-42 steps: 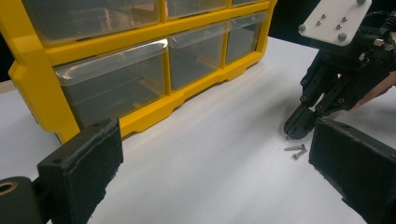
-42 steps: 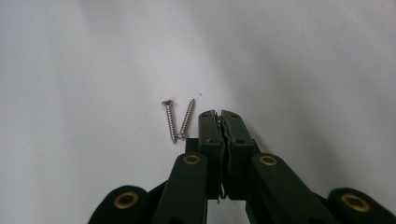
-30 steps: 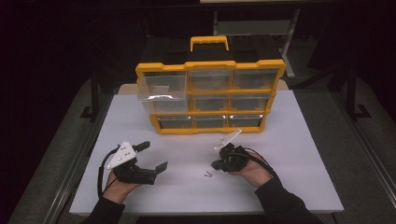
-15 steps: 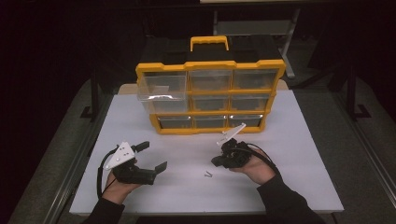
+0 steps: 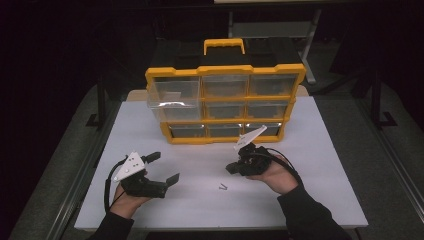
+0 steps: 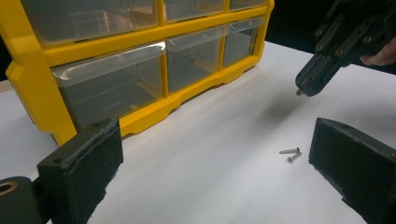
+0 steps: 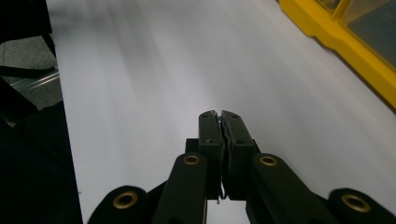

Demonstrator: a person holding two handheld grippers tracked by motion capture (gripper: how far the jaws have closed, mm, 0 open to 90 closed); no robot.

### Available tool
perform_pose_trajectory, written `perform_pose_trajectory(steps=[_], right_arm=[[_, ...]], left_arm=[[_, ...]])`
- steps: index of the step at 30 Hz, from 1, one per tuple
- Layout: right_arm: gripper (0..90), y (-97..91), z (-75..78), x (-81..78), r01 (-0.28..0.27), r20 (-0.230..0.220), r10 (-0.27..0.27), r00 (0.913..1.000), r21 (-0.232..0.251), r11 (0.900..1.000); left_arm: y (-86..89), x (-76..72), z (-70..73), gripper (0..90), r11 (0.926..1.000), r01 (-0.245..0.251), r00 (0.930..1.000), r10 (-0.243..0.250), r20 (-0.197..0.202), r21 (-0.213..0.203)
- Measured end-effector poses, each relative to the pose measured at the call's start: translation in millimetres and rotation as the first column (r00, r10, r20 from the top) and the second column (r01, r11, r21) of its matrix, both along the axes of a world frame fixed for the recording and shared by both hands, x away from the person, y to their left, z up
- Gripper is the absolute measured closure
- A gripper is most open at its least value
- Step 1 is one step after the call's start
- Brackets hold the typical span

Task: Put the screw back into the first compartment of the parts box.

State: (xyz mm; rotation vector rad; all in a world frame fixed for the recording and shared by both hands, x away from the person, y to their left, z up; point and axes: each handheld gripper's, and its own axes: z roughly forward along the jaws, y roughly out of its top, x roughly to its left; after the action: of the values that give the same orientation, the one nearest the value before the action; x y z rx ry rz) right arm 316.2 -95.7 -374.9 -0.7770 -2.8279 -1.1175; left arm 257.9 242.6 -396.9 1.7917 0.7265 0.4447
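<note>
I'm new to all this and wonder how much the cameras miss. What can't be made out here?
- High view: the two screws are too small to tell their type.
- Left gripper view: a small tip juts from the shut right claw; too small to name.
- Right gripper view: the table is blurred.
- All views: the contents of the organizer are vague behind cloudy drawer fronts.

High view overhead, far; tongs views low, close; all share yellow organizer (image 5: 225,100), table (image 5: 200,210).
</note>
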Motion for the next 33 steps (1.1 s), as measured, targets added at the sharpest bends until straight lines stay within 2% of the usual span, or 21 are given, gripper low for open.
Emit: perform_pose_trajectory(steps=[3, 15, 18, 20, 22, 28, 32, 33], right_arm=[[87.4, 0.2, 4.9, 0.6, -0.009, 0.016, 0.009, 0.9998, 0.001, 1.0000], [87.4, 1.9, 18.1, 1.5, -0.007, 0.020, 0.007, 0.9998, 0.015, 0.9999], [87.2, 1.6, 20.6, 3.1, -0.008, 0.035, 0.007, 0.9994, 0.015, 0.9999], [87.2, 1.4, 22.6, 4.0, -0.006, 0.037, 0.005, 0.9993, 0.020, 0.9998], [87.2, 1.5, 25.2, 3.7, 0.003, 0.020, -0.004, 0.9998, 0.027, 0.9996], [87.3, 2.3, 29.2, 6.1, -0.006, 0.034, 0.006, 0.9994, 0.022, 0.9997], [87.2, 2.9, 32.7, 6.2, 0.002, 0.030, -0.003, 0.9995, 0.036, 0.9994], [87.2, 2.8, 33.4, 6.9, -0.001, 0.041, 0.000, 0.9992, 0.034, 0.9994]], left_arm=[[0.3, 0.3, 0.0, 2.4, 1.0000, 0.001, 1.0000, -0.001, 0.002, 0.002], [0.1, 0.2, -0.3, 2.4, 1.0000, 0.001, 1.0000, -0.001, -0.004, 0.005], [0.3, 0.3, -0.3, 2.3, 1.0000, 0.001, 1.0000, -0.001, -0.004, 0.006], [0.5, 0.3, -0.2, 2.3, 1.0000, 0.000, 1.0000, 0.000, -0.005, 0.006], [0.4, 0.3, -0.2, 2.4, 1.0000, 0.000, 1.0000, 0.000, -0.005, 0.006], [-0.9, 0.1, -0.7, 2.3, 1.0000, 0.003, 1.0000, -0.003, -0.004, 0.004], [-0.7, 0.1, -1.0, 2.4, 1.0000, 0.003, 1.0000, -0.003, -0.003, 0.004], [-0.7, 0.1, -0.9, 2.3, 1.0000, 0.002, 1.0000, -0.002, -0.004, 0.004]])
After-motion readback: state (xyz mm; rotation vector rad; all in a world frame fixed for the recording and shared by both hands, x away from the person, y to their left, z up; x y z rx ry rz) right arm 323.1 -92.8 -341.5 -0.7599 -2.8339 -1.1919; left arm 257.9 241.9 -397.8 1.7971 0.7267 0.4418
